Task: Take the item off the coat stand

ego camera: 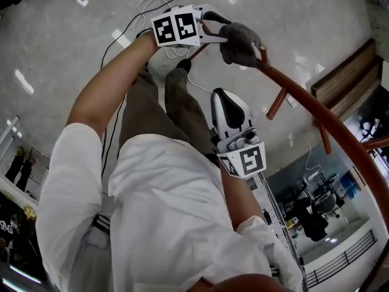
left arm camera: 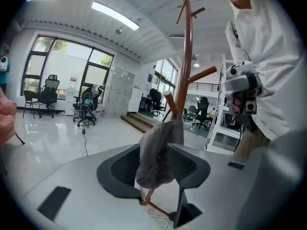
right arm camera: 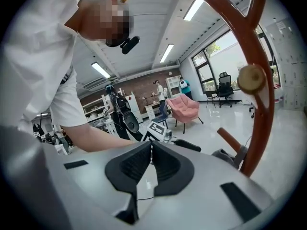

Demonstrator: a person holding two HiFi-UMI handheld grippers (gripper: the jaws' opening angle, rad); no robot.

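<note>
A: Your white shirt point(ego camera: 182, 224) sits closest to the lens and fills the lower head view. Beyond it your left arm reaches out, and the left hand-held gripper point(ego camera: 211, 28) is at the grey cloth item point(ego camera: 240, 46).

B: Confirmed. Item location: draped over a peg of the coat stand point(ego camera: 316, 113), not yet off it. In your left gripper view the cloth hangs between the jaws.

A: Grip state, left?

B: Released. Your jaws stand wide apart with the cloth in the gap, and the pads do not press on it. Whether the fabric brushes one jaw cannot be told.

A: And the right hand-held gripper point(ego camera: 223, 97)?

B: Clenched. Its jaws are together with nothing between them. You hold it nearer your body than the left, apart from the item. The stand's brown pole rises at the right of the right gripper view.

A: Surroundings: glossy floor point(ego camera: 61, 41) under you and the stand.
</note>
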